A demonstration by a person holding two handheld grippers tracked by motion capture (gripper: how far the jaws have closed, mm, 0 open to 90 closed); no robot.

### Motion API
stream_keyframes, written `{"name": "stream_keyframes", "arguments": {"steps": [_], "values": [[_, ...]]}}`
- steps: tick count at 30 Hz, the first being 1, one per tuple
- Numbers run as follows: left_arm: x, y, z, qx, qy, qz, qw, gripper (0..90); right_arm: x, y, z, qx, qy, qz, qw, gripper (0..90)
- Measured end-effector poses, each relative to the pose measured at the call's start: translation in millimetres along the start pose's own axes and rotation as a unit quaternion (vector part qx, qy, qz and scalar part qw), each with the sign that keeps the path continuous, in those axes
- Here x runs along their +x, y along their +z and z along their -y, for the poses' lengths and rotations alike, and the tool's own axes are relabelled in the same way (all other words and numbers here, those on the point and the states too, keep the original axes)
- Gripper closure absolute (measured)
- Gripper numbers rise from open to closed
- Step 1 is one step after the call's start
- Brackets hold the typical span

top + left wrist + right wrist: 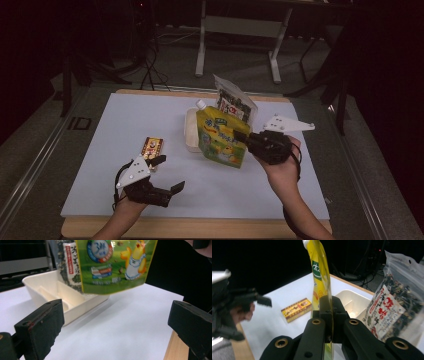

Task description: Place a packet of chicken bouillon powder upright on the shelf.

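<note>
Right gripper view: right tool (329, 312) clamped on green pouch (321, 277); left tool (167, 175) wide apart, empty.

- In the left gripper view, we see the green pouch (117, 265) cut off by the top edge, its print blurred
- The dark snack bag (68, 262) behind it is mostly covered, and it hides the far part of the white tray (47, 293)
- In the right gripper view, our right gripper (329, 315) hides the pouch's lower part
- The left gripper (242, 302) is blurred there and cut by the left edge
- From the high view, the small box (152, 148) has lettering too small to read
</note>
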State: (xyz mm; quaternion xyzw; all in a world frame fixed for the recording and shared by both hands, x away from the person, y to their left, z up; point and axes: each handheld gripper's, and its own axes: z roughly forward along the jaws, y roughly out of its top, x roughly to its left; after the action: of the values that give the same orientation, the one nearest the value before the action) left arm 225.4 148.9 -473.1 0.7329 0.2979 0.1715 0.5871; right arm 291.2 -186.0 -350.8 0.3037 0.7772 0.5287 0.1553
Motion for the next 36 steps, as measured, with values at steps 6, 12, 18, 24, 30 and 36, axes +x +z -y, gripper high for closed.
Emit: {"name": "stream_keyframes", "arguments": {"steps": [6,12,18,24,30,36], "values": [[-1.6,-1.8,12.3,0.001,-0.001,-0.01,1.0,1.0,0.2,23.6,0.9,-0.008,0.029,0.045,0.9986,90.0],[-0.1,0.0,15.3,0.001,-0.007,-0.01,0.9999,1.0,-0.6,43.0,-3.7,-0.023,0.054,0.093,0.9939,90.0],[-1.1,0.8,16.5,0.001,-0.002,-0.011,0.9999,1.0,-3.4,65.4,-5.1,-0.024,0.073,0.13,0.9886,90.0],[-0.4,0.8,17.3,0.0,-0.002,-0.011,0.9999,1.0,1.5,81.0,-6.1,-0.023,0.059,0.163,0.9846,90.0],[-0.2,0.5,17.2,0.0,-0.004,-0.01,0.9999,1.0,-2.0,98.5,-13.7,-0.022,0.068,0.184,0.9802,90.0],[0.1,0.9,18.2,0.001,-0.004,-0.009,0.9999,1.0,-7.7,113.9,-16.3,-0.014,0.079,0.202,0.9761,90.0]]}}
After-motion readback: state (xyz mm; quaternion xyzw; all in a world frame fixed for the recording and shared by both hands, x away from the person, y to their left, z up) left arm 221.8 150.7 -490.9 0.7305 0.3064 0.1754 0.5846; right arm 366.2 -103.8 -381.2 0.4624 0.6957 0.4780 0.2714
